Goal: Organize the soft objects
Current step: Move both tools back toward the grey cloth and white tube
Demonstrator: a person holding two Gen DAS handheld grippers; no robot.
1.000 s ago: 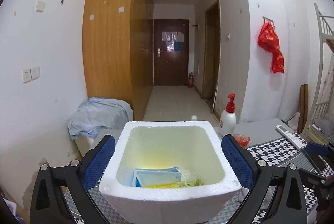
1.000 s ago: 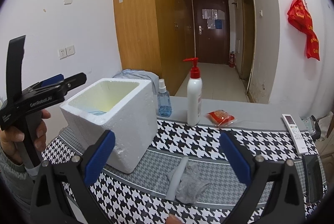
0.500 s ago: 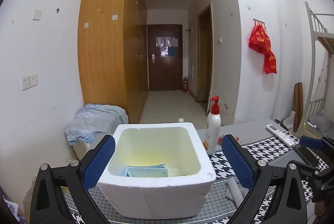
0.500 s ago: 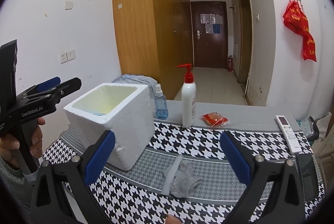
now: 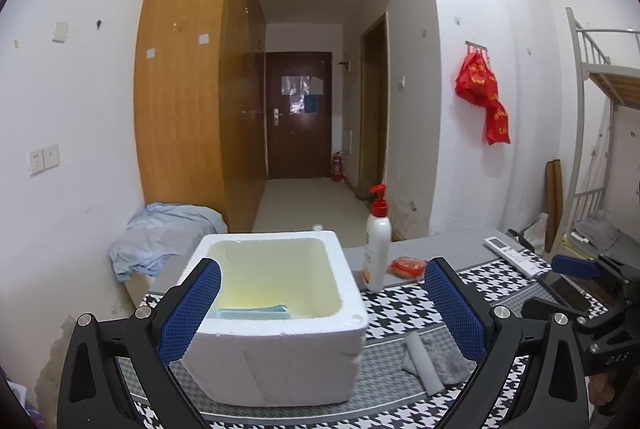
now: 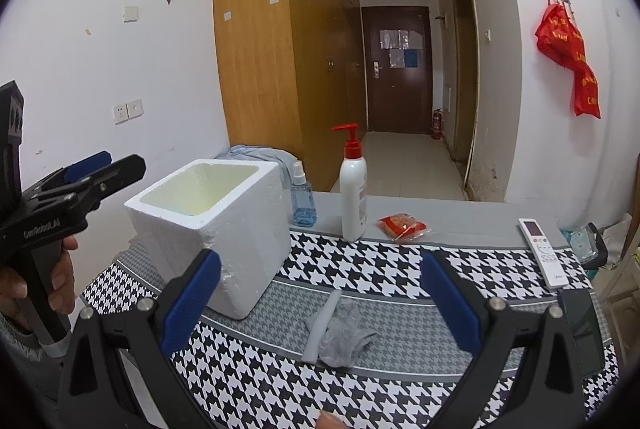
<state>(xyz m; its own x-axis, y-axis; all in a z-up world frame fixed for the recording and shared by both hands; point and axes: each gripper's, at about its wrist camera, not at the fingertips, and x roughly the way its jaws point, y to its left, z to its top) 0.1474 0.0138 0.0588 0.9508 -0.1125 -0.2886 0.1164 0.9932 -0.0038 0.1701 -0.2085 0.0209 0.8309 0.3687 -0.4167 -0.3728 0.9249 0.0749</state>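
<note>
A white foam box [image 5: 280, 333] stands on the houndstooth tablecloth [image 5: 404, 309], with a light-blue flat pack [image 5: 252, 311] lying inside it. My left gripper [image 5: 322, 293] is open and empty, hovering in front of and slightly above the box. A crumpled grey sock [image 5: 436, 361] lies on the cloth to the right of the box. In the right wrist view the sock [image 6: 340, 329] rests just ahead of my open, empty right gripper [image 6: 320, 281], and the box [image 6: 212, 225] sits to its left. A hand [image 6: 60, 277] holds the left gripper [image 6: 80, 181] at the far left.
A white pump bottle [image 6: 354, 189], a blue spray bottle [image 6: 304, 197] and a red packet [image 6: 402, 225] stand behind the sock. A remote [image 6: 542, 253] and a dark phone [image 6: 584, 329] lie at the right. A blue cloth heap [image 5: 168, 241] sits beyond the table's left end.
My left gripper has drawn back and risen from over the box, so the box looks smaller and the sock has come into its view. The right gripper has pulled back slightly.
</note>
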